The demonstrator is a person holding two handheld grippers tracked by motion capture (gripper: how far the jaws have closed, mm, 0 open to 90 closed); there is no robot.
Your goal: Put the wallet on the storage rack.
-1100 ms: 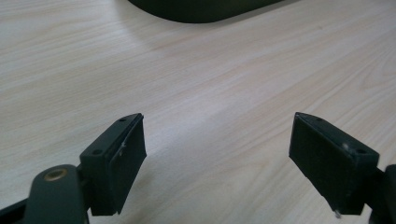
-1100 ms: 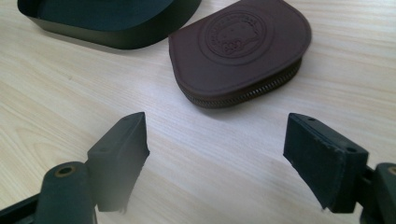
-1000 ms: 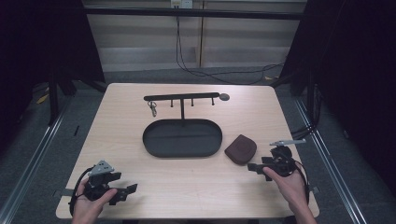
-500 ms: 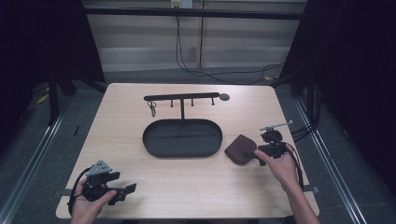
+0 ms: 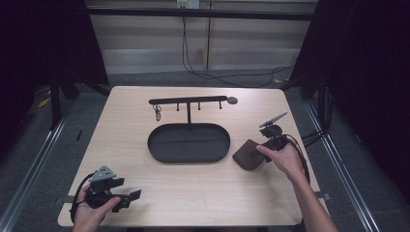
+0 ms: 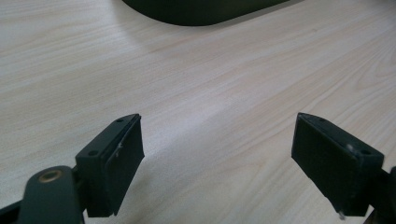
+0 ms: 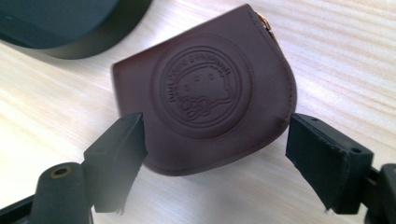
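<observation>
A small brown leather pouch with a round embossed stamp lies flat on the wooden table, just right of the black oval tray. My right gripper hovers at the pouch's right edge. In the right gripper view the pouch lies between and just beyond the spread jaws of that open gripper. My left gripper rests near the table's front left corner; its jaws stand open over bare wood.
Behind the tray rises a black rack with short pegs, and a key ring hangs from its left end. A small grey disc lies by the rack's right end. The tray's rim shows ahead of the left gripper.
My right gripper has moved from the front right of the table forward and left, up to the brown pouch. The left gripper has stayed almost in place.
</observation>
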